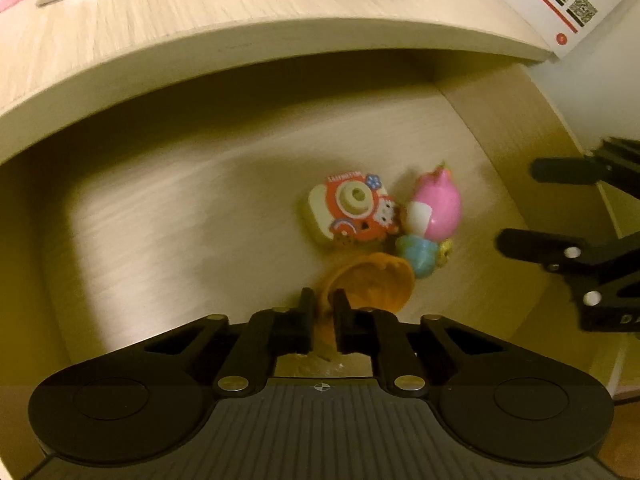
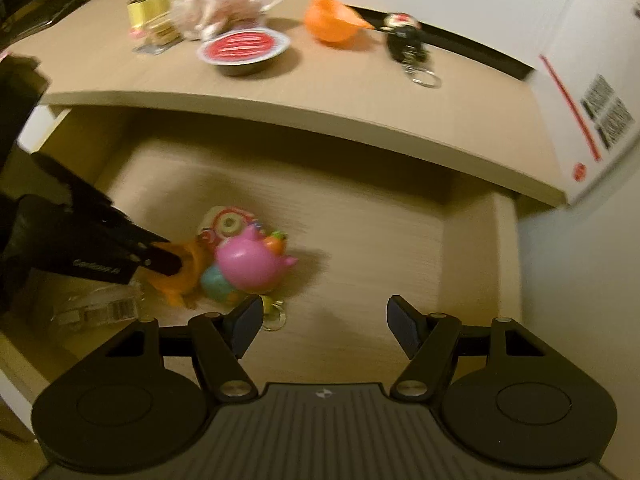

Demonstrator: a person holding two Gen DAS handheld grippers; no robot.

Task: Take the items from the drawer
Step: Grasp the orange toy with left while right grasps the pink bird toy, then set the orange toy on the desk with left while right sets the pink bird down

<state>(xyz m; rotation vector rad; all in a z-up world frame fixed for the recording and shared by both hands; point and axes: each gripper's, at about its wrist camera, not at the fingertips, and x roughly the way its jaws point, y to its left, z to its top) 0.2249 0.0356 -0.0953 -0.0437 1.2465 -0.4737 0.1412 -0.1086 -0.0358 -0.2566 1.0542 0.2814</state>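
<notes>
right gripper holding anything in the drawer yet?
No: in the right wrist view the right gripper stands open over bare drawer floor, with nothing between its fingers.

Desktop (image 2: 320,92), beyond the jaws: gold tin (image 2: 147,7) far left, w/ crumpled wrapper (image 2: 218,8) beside it; red-lidded cup (image 2: 243,49) centre-left; orange scoop (image 2: 334,22) ahead; black keychain (image 2: 406,38) just right of it; white box (image 2: 520,12) far right.

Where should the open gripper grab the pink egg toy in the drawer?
Probably across the round middle of the pink egg toy, coming from above. Its body is smooth and bulging, and it lies packed against the camera toy and the blue toy, so side approaches look blocked. The right gripper stands open and empty nearby.
</notes>
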